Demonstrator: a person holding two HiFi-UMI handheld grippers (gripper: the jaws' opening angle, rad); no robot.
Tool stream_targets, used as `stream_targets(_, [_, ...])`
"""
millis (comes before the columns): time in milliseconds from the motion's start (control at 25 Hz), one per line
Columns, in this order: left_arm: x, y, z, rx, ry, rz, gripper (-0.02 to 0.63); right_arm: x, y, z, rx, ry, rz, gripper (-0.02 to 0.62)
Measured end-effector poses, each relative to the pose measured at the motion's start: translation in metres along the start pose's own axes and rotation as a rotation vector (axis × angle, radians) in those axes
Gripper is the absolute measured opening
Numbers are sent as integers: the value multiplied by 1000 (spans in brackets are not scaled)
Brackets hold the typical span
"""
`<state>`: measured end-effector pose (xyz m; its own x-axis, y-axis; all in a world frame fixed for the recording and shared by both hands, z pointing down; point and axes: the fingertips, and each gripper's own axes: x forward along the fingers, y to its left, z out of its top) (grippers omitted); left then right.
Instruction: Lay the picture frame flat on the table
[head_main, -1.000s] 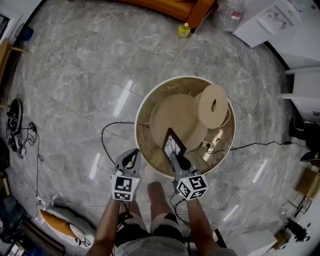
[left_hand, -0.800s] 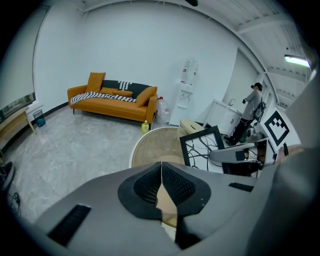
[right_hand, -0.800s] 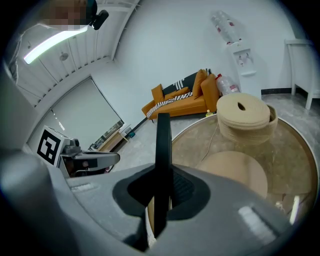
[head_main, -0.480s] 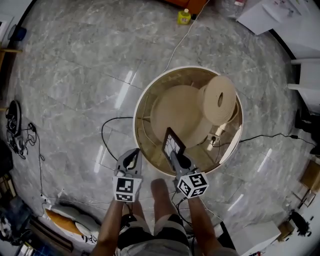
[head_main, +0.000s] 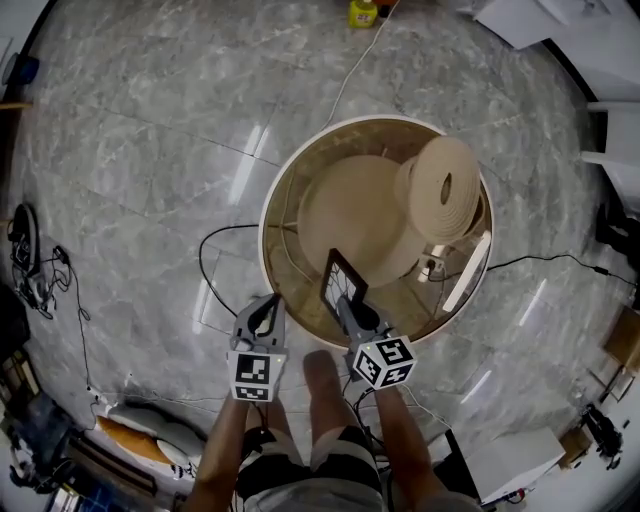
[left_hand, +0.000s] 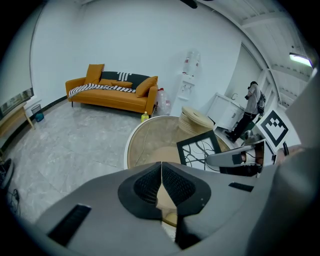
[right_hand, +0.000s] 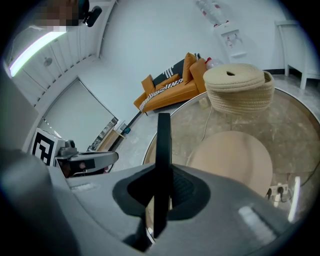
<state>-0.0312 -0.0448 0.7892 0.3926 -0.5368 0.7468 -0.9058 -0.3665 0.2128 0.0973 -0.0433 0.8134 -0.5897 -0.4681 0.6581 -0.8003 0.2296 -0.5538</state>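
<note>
1. The right gripper (head_main: 349, 303) pinches a black-edged rectangular picture frame with a white, branch-patterned face (head_main: 343, 284) by its lower edge. Seen along that gripper's own jaws, the frame stands edge-on between the pads (right_hand: 182, 187).
2. The frame is upright over the near part of the round beige table with a white rim (head_main: 268, 215). I cannot tell whether its bottom touches the tabletop.
3. The left gripper (head_main: 263, 317) has its jaws pressed together on nothing. It is just outside the table's rim, beside the right gripper.
4. On the table lie a flat round beige mat (head_main: 350, 210) and, beyond it, a stack of coiled woven rope discs (head_main: 447, 190).
5. An orange sofa (left_hand: 112, 95) stands against the far wall.
</note>
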Motion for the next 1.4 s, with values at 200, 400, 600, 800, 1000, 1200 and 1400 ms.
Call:
stream_targets(200, [7, 2, 5, -1, 5, 3, 21, 3, -10, 3, 27, -9, -14, 40])
stream_targets(400, [15, 7, 6, -6, 19, 14, 21, 11, -23, 6, 39, -3, -41, 40])
stream_targets(600, [21, 6, 10, -5, 26, 13, 21, 15, -32, 12, 57, -17, -64, 40])
stream_targets(800, [27, 10, 6, -14, 41, 16, 21, 26, -40, 18, 77, -28, -79, 42])
stream_targets(1000, [28, 10, 1, -26, 51, 18, 21, 33, -47, 19, 81, -19, -87, 48])
stream_targets(1200, [30, 15, 0, -65, 50, 13, 21, 39, -49, 18, 65, -11, -86, 52])
stream_targets(1400, [31, 17, -5, -63, 54, 30, 21, 36, -57, 15, 65, -12, -100, 71])
